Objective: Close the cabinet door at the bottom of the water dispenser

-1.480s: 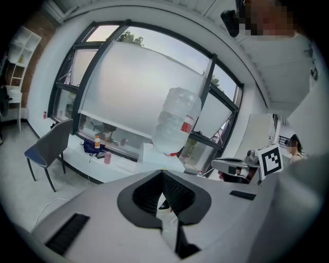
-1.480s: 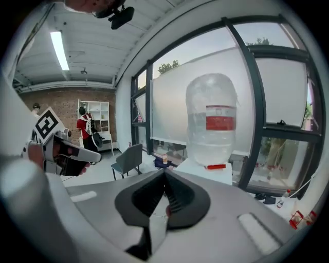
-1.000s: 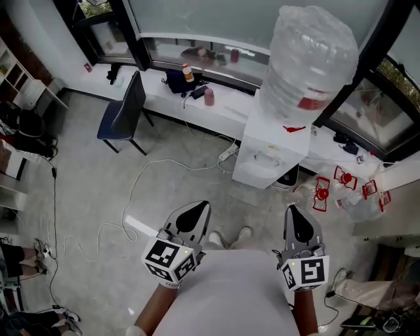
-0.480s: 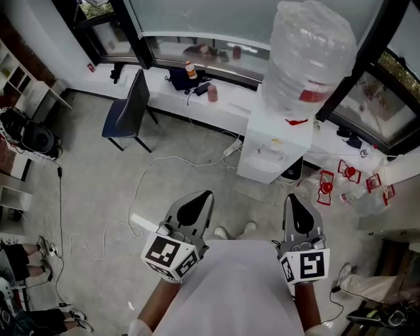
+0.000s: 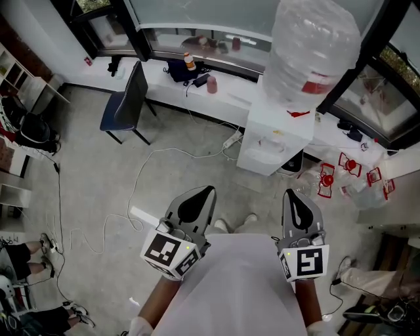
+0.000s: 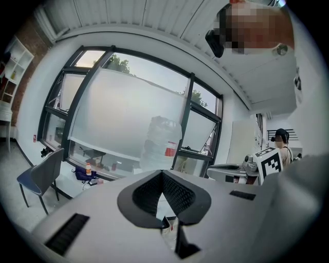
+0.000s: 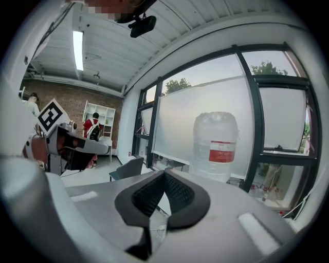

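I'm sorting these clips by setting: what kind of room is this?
Probably an office or lab workroom. A water dispenser topped with a large bottle stands by big windows, and a chair sits beside a long white counter under them.

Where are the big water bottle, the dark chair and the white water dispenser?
water bottle (image 5: 314, 46), head view, on its clear plastic body.
chair (image 5: 133, 95), head view, on its backrest.
water dispenser (image 5: 279, 128), head view, on its white top.
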A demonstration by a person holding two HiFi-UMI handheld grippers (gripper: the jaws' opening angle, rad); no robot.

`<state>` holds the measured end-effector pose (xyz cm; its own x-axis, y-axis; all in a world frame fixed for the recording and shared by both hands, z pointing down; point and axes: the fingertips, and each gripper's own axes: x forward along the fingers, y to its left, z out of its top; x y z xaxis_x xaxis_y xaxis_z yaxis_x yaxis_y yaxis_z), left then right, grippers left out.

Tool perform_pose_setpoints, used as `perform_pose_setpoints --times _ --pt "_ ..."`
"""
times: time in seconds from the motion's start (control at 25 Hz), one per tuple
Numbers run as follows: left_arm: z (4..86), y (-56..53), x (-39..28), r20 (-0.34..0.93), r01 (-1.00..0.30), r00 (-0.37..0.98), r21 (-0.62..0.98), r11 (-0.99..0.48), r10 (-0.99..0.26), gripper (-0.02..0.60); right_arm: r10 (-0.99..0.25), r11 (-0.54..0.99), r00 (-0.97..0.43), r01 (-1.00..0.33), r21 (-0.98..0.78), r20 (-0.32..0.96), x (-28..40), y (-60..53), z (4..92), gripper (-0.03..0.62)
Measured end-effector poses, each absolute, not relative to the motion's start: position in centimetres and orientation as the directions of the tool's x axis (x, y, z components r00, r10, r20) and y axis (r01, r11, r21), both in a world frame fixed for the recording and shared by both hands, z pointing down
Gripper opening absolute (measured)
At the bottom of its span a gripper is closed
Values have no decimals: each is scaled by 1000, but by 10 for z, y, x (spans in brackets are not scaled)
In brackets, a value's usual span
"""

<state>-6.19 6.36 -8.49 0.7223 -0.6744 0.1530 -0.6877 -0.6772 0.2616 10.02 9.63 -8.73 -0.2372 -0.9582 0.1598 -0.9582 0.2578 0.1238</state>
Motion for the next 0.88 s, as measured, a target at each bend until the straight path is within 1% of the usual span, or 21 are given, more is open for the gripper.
perform_pose_setpoints --times 0.88 --pt "-79 64 -59 164 -679 730 278 -679 -663 6 -964 212 -200 -976 48 174 108 95 -79 9"
